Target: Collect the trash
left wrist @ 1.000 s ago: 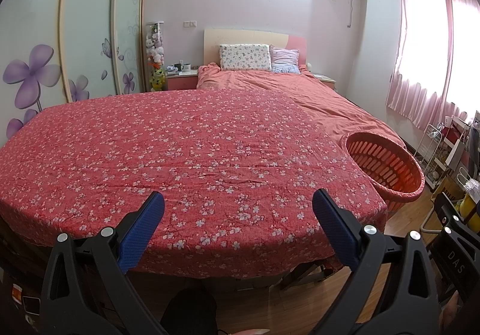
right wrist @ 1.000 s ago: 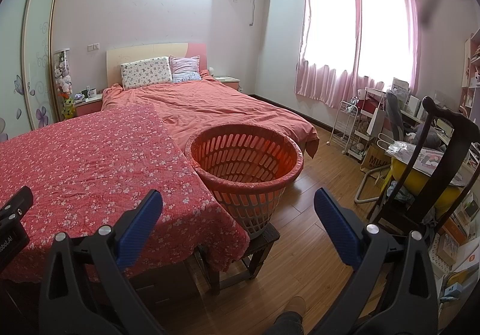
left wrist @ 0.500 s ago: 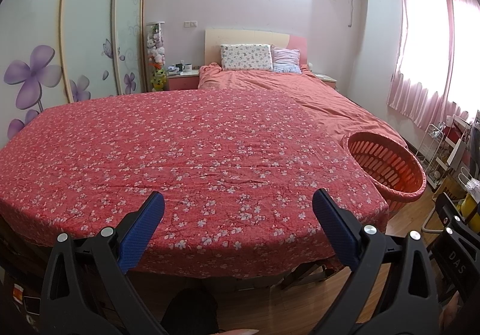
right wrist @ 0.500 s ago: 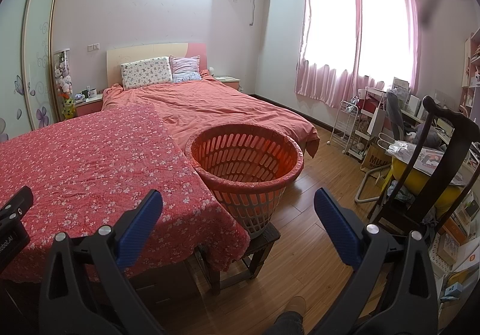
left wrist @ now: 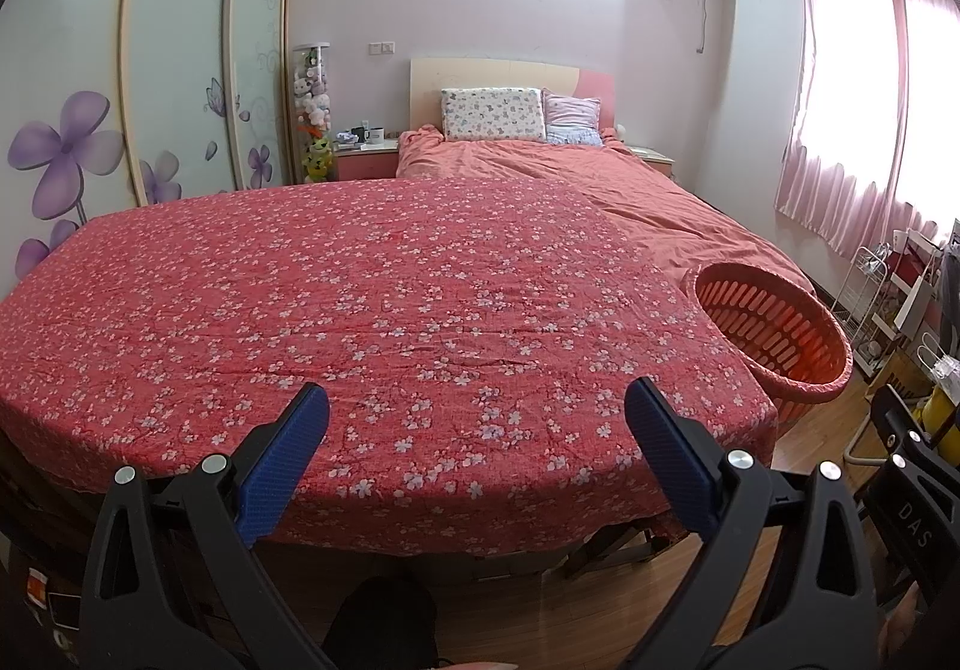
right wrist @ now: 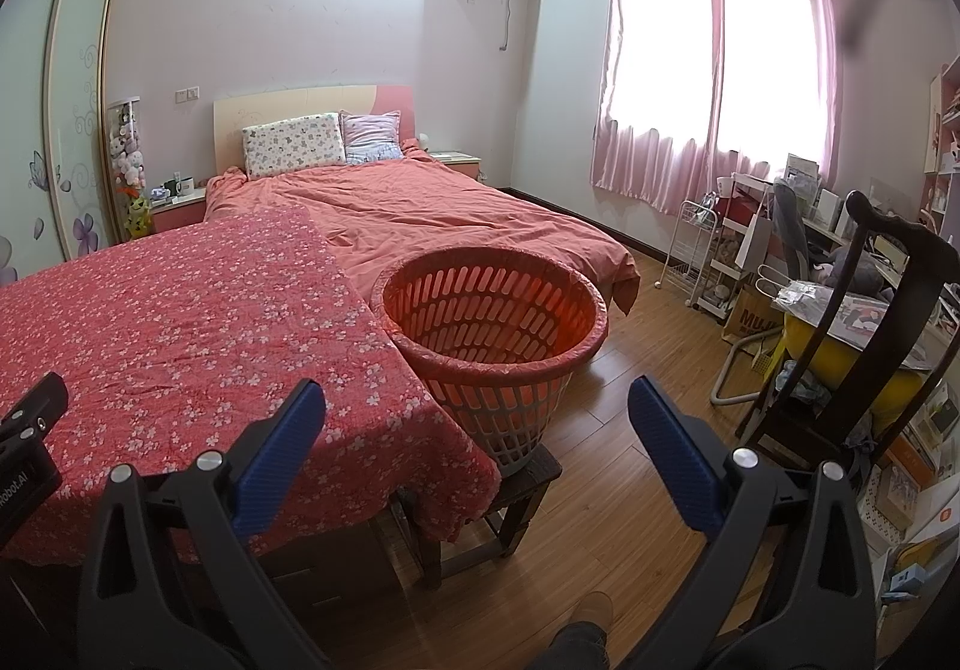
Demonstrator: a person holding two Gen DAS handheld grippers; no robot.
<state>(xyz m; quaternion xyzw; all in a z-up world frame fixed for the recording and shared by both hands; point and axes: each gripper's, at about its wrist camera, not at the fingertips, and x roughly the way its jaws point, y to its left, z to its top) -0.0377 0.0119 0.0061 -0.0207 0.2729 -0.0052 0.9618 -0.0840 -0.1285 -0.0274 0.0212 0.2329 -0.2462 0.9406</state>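
An orange slotted basket (right wrist: 492,322) stands on a small dark stool (right wrist: 516,496) at the right end of a table draped in a red flowered cloth (left wrist: 372,310); it also shows at the right of the left wrist view (left wrist: 774,334). I see no trash on the cloth or inside the basket. My left gripper (left wrist: 477,430) is open and empty, held over the cloth's near edge. My right gripper (right wrist: 477,430) is open and empty, just in front of the basket and above the cloth's corner.
A bed with a salmon cover (right wrist: 432,214) lies behind the table. A dark wooden chair (right wrist: 864,322), a wire rack (right wrist: 699,256) and cluttered desk stand at the right on the wood floor (right wrist: 630,370). Wardrobe doors (left wrist: 180,69) line the left wall.
The left wrist view has shifted slightly, the basket moving a little right and down in it. The right gripper has not moved. Both stay open.
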